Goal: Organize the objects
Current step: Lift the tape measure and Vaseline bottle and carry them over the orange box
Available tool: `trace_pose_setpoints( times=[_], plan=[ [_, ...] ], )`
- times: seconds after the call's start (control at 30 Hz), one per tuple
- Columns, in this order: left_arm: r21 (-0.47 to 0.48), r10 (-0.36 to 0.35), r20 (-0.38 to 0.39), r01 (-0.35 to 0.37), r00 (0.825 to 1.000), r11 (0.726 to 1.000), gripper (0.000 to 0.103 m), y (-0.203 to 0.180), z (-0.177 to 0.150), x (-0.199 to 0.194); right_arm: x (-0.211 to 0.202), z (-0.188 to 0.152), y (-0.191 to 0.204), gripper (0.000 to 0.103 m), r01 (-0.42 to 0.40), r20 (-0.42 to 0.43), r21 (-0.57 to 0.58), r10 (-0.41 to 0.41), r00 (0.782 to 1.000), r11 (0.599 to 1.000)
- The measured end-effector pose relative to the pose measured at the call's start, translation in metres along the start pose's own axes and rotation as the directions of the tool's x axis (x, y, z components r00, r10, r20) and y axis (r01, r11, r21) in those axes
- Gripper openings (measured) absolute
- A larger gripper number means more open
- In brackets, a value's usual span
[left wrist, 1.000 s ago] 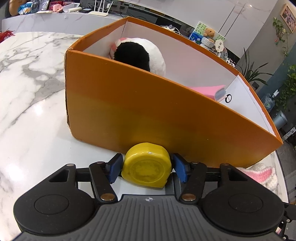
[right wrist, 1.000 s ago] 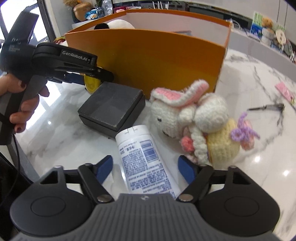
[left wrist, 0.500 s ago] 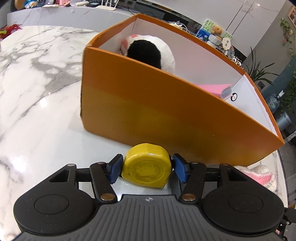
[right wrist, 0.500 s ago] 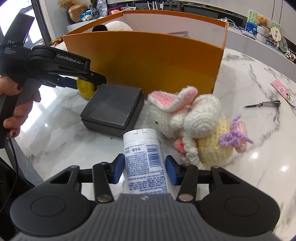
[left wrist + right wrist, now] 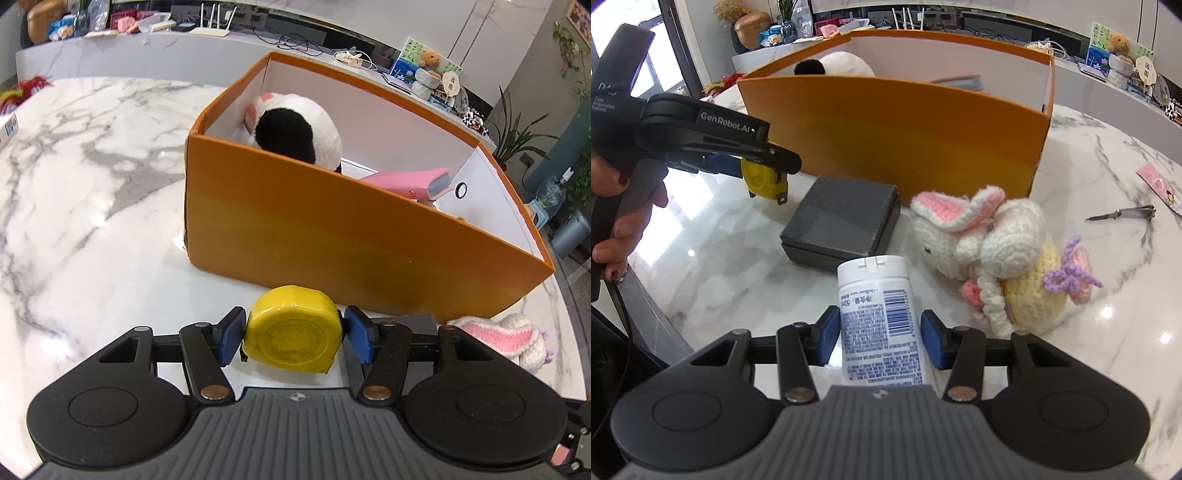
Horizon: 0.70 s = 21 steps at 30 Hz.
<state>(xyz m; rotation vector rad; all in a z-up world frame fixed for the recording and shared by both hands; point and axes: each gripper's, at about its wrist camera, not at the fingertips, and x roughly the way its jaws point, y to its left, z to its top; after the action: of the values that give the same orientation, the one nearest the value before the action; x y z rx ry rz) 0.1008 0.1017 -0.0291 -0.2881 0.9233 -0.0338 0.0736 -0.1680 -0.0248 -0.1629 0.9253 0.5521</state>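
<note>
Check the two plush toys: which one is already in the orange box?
The black-and-white plush, sitting inside the orange box. The crocheted bunny lies outside on the marble table.

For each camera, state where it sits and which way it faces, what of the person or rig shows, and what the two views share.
Left wrist: on the left gripper, looking forward and down past the yellow tape measure it clamps toward the orange box; only its own fingers show.
Right wrist: on the right gripper, looking down at the white tube it grips; the person's left hand shows.
Shared: box, tape measure, dark case, crochet bunny.
</note>
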Motion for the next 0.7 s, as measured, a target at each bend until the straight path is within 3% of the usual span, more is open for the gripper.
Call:
trace_pose_setpoints(
  times=[0.7],
  plan=[
    [0.135, 0.055, 0.056, -0.062, 0.997, 0.989, 0.069, -0.019, -0.008, -0.042, -0.045, 0.011, 0.015, 0.05, -0.04, 0.107, -0.012, 0.041, 0.993, 0.999]
  ],
)
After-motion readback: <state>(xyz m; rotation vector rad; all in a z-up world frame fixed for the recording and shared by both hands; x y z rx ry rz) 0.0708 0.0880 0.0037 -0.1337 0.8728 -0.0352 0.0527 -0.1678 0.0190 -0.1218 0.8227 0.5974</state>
